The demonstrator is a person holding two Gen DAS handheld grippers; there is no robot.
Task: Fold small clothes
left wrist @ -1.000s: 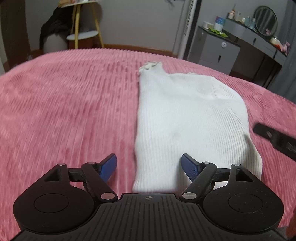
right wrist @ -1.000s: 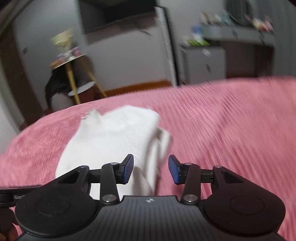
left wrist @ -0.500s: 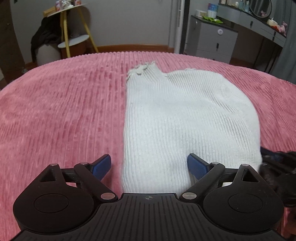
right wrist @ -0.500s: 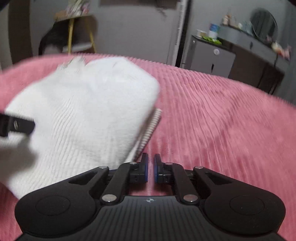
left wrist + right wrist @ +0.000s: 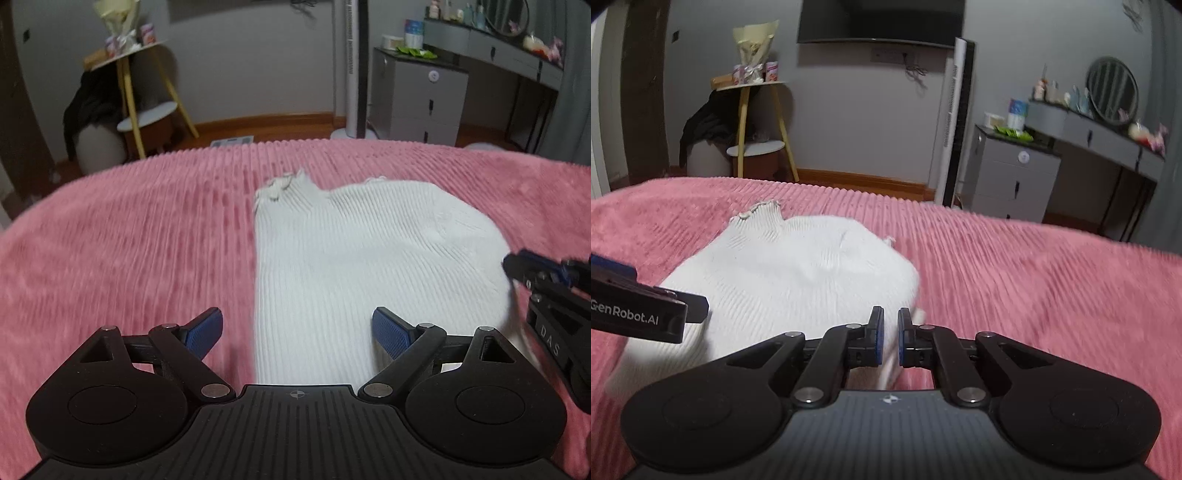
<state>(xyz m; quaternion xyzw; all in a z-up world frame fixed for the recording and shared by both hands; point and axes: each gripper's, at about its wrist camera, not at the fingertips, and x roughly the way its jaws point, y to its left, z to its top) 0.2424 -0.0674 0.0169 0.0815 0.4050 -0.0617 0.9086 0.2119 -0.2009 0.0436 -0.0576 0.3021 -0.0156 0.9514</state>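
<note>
A white ribbed sweater [image 5: 369,258] lies flat on the pink ribbed bedspread [image 5: 129,251], its frilled collar [image 5: 280,184] pointing away from me. My left gripper [image 5: 297,321] is open just above the sweater's near hem, one pad over the bedspread and the other over the knit. At the sweater's right edge my right gripper [image 5: 890,321] is shut on a fold of the white sweater [image 5: 798,269]. It shows in the left wrist view as the right gripper [image 5: 517,266]. A finger of the left gripper [image 5: 646,314] reaches in at the left of the right wrist view.
Beyond the bed stand a yellow-legged side table [image 5: 750,110], a tall white tower fan [image 5: 955,122], a grey drawer cabinet [image 5: 1012,173] and a dressing table with a round mirror [image 5: 1112,92]. Pink bedspread stretches wide on both sides of the sweater.
The right gripper's jaws went from partly open to shut, and it moved in onto the sweater's right edge. The left gripper shifted sideways along the near hem and opened a little wider.
</note>
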